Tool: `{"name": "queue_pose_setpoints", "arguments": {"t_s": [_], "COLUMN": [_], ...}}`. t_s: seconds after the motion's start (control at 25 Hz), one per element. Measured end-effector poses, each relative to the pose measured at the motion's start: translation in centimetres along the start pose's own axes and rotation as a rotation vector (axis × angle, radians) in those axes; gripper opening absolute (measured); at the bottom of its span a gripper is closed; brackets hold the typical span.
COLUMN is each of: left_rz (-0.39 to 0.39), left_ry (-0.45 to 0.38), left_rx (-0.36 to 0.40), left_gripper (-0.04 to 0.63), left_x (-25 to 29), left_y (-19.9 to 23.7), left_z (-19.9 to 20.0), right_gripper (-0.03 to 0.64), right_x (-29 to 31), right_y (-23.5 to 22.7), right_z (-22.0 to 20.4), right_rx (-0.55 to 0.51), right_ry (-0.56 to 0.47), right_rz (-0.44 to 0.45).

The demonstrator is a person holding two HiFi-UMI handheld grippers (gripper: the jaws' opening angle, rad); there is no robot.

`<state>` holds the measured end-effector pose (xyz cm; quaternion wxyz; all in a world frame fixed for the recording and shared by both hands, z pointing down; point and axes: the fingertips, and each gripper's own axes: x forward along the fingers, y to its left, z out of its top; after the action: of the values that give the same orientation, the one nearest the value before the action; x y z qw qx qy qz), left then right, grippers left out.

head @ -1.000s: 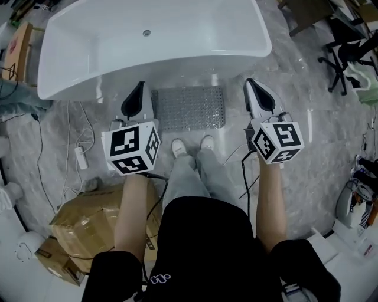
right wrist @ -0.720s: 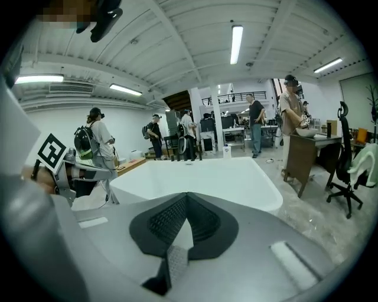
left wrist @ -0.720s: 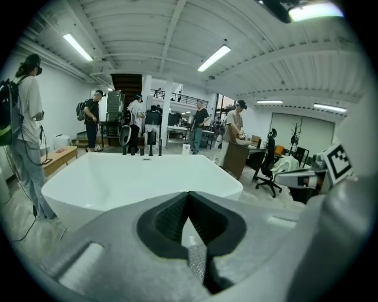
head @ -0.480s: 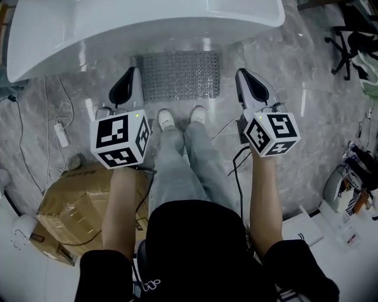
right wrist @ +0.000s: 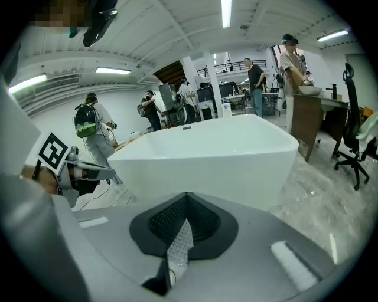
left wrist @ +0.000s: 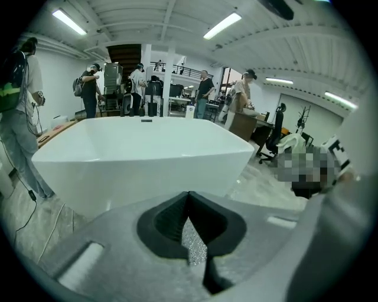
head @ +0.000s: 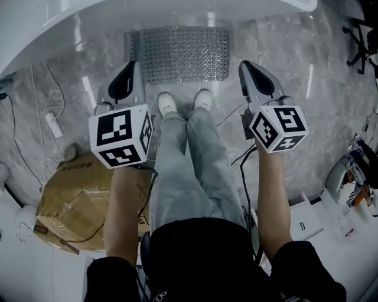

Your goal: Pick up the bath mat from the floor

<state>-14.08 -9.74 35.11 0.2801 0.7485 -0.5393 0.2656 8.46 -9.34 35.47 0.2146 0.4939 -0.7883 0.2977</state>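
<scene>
Head view: both bare forearms reach forward on either side of the person's legs, each hand behind a black-and-white marker cube, and both grippers tilt forward and down. The left gripper [head: 129,69] sits left of centre, its tip over the lower left corner of the grey studded rectangular bath mat [head: 180,54]. The right gripper [head: 247,68] sits right of centre, its tip just right of the mat's lower right corner. The mat lies flat on the marble floor at upper centre, between the white bathtub [head: 118,15] and the person's white shoes [head: 167,104]. Gripper views: both pairs of jaws are closed together and hold nothing. No view shows either gripper touching the mat.
</scene>
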Motion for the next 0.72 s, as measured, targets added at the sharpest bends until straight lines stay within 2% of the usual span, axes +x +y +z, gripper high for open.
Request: {"name": "queue_pose_setpoints", "arguments": {"t_s": [0.28,0.52,0.72], "left_rz": [-0.009,-0.028,-0.041], "left_ry": [0.054,0.124,0.165], "left_rx": [0.016,0.019,-0.006], "left_gripper": [0.002,0.002,0.002], "left_x": [5.9,10.9,14.4], "left_y": [-0.2,0.5,1.2], "left_z": [-3.0,-7.6,-11.2], "right_gripper": [0.008,0.008,0.008], "right_x": [4.8,8.8,11.8], "right_y": [-2.3,-4.5,-5.7], "right_z": [-4.1,-7.9,-12.3], "right_rx": [0.019,0.051,0.031], "right_ry": [0.052,0.089,0.153], "right_rz": [0.011,-0.001,0.018]}}
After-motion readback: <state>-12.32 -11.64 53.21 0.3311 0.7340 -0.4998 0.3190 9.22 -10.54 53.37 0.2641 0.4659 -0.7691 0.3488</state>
